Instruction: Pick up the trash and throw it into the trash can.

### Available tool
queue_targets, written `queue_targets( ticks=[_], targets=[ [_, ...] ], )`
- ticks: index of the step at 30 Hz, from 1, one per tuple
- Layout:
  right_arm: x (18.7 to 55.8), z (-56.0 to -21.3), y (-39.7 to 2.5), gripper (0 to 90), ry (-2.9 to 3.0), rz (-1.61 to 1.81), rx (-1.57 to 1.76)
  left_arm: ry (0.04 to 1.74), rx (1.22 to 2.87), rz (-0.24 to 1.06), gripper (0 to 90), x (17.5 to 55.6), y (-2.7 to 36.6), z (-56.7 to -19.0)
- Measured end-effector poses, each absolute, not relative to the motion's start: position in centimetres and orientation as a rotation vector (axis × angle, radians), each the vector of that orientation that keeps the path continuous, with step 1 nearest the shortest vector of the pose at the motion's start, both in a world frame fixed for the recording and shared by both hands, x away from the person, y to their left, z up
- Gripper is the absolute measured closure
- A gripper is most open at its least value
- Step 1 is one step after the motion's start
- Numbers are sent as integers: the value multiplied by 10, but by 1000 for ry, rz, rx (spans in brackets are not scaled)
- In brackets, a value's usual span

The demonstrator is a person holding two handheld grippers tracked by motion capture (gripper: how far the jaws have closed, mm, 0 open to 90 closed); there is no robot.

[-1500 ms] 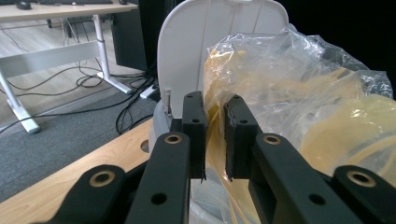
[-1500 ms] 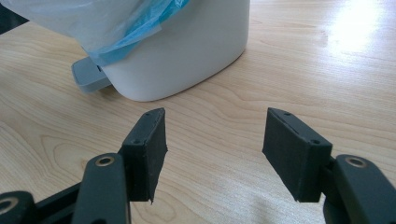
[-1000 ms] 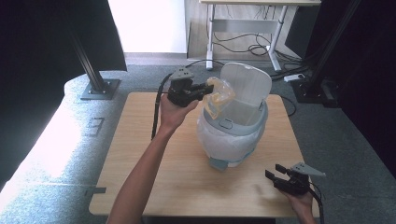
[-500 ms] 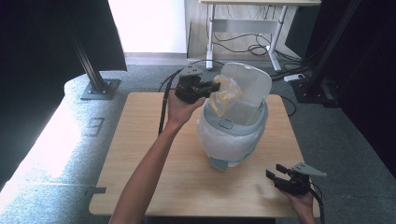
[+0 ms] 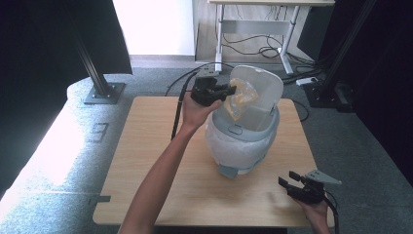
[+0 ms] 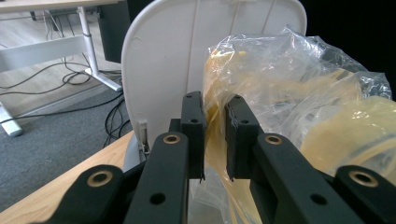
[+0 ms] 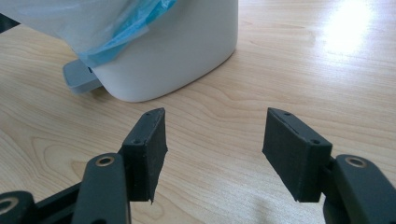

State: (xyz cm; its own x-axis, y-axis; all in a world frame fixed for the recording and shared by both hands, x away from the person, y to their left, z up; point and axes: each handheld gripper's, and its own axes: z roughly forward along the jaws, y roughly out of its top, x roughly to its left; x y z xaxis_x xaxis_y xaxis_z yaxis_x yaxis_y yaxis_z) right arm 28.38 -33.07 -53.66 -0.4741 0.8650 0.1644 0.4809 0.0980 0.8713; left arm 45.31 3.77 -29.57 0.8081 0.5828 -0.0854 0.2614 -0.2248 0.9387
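left hand-held gripper (image 5: pixel 229 91): has travelled toward the bench's far edge and up, from beside the bin's (image 5: pixel 242 146) near-left rim to in front of its raised lid (image 5: pixel 263 90)
plastic bag (image 5: pixel 242 97): carried along in the clamped jaws, now against the lid

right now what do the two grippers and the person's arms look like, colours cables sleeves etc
Both grippers are black, each with two flat rectangular jaws on arms with brass-ringed holes. The left gripper trails a thick black cable across the table. The right gripper carries a grey three-cornered plate on top and trails a black cable too. The left forearm is bare, with no sleeve in view.
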Motion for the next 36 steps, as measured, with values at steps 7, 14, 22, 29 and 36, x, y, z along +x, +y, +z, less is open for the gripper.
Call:
queue_targets(
  ticks=[7,14,22,29,36],
  targets=[
    [283,-536,-332,392,1986,1338,1321,672,1830,361,675,459,30,-298],
    [283,-536,-331,392,1991,1338,1313,720,1863,370,272,456,25,-298],
    [283,-536,-330,392,1992,1338,1316,698,1877,362,264,453,26,-295],
    [282,-536,-332,392,1987,1338,1317,663,1874,369,267,443,38,-296],
    [282,-535,-332,392,1987,1341,1313,628,1862,377,264,424,64,-305]
  ],
)
